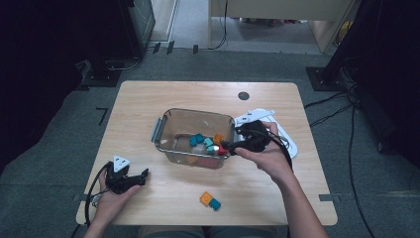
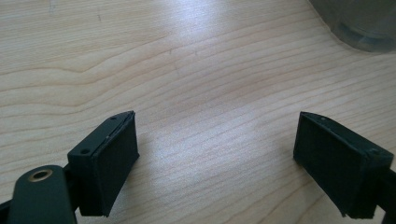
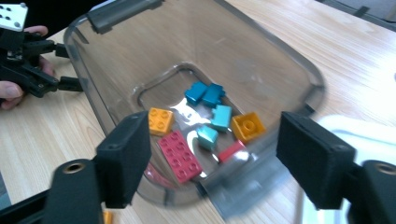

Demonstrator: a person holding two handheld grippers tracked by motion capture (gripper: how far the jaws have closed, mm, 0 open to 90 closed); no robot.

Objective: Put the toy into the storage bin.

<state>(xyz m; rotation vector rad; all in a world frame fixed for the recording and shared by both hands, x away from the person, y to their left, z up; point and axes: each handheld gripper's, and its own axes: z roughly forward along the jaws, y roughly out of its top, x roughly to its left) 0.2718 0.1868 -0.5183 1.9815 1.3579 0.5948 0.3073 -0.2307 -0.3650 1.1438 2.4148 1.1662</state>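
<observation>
Near edge of the bench [image 1: 148, 208]: two loose bricks, an orange brick [image 1: 206, 198] touching a teal brick [image 1: 215, 204], not yet collected.

Left tongs [image 1: 144, 173] rest low on the wood, jaws spread, nothing between them.

Right tongs [image 1: 229, 147] hover over the right rim of the clear plastic bin [image 1: 159, 130], jaws spread, no brick pinched.

Bin sits mid-bench and holds teal, orange and red bricks; a long red brick [image 3: 180, 155] lies flat beside a smaller red brick [image 3: 232, 150]. White lid [image 1: 285, 134] lies just beyond the right hand.

Judgement: the drop into the bin looks done. Next move calls for drawing the right tongs back to the near pair, closing squarely on one brick without nudging its neighbour.
</observation>
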